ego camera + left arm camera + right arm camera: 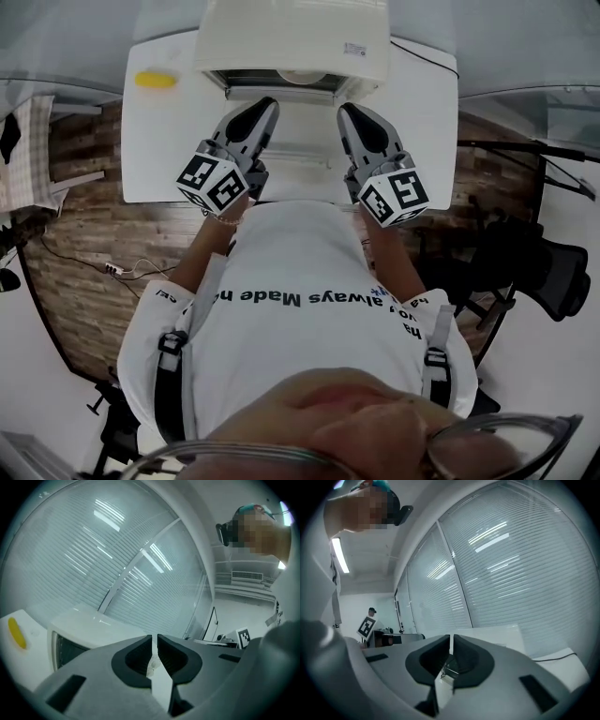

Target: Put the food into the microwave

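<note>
A yellow piece of food (155, 80) lies on the white table (159, 150) at its far left; it also shows at the left edge of the left gripper view (17, 632). The white microwave (291, 37) stands at the table's back middle, and its front shows a dark cavity with a pale round plate (300, 76). The left gripper (265, 103) and the right gripper (349, 111) hover side by side in front of it, tips toward it. In its own view the left gripper (154, 639) has its jaws together on nothing, and so does the right gripper (451, 639).
A thin cable (431, 56) runs over the table's back right corner. A black office chair (544, 272) stands on the wooden floor at the right, and a power strip with cords (112, 270) lies at the left. Glass walls with blinds rise behind the table.
</note>
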### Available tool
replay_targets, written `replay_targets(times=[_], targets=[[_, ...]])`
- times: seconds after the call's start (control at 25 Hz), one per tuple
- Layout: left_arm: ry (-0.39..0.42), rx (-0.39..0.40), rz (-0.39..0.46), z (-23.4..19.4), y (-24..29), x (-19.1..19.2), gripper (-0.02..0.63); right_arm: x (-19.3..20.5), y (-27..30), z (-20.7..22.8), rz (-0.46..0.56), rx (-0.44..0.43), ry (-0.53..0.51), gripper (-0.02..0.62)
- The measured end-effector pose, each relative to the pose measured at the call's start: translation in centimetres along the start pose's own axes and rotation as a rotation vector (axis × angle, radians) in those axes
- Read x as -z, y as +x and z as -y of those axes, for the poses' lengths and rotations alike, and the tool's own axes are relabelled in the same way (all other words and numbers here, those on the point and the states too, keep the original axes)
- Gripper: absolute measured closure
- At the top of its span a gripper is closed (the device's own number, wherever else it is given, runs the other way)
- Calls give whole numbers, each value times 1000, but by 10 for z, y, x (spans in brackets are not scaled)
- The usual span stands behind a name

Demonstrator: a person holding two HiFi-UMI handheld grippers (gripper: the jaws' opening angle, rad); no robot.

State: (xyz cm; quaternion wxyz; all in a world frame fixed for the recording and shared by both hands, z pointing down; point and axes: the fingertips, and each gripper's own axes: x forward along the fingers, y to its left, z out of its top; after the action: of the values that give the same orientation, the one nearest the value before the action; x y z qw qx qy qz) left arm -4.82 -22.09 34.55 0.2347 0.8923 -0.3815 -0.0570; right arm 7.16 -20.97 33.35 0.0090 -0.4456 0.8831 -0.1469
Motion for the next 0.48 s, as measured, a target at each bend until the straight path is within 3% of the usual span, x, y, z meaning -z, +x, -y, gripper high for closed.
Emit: replay_targets(times=[0.48], targets=[[115, 0, 62, 34, -15, -38, 566, -43, -22, -33, 16, -18, -176, 572]])
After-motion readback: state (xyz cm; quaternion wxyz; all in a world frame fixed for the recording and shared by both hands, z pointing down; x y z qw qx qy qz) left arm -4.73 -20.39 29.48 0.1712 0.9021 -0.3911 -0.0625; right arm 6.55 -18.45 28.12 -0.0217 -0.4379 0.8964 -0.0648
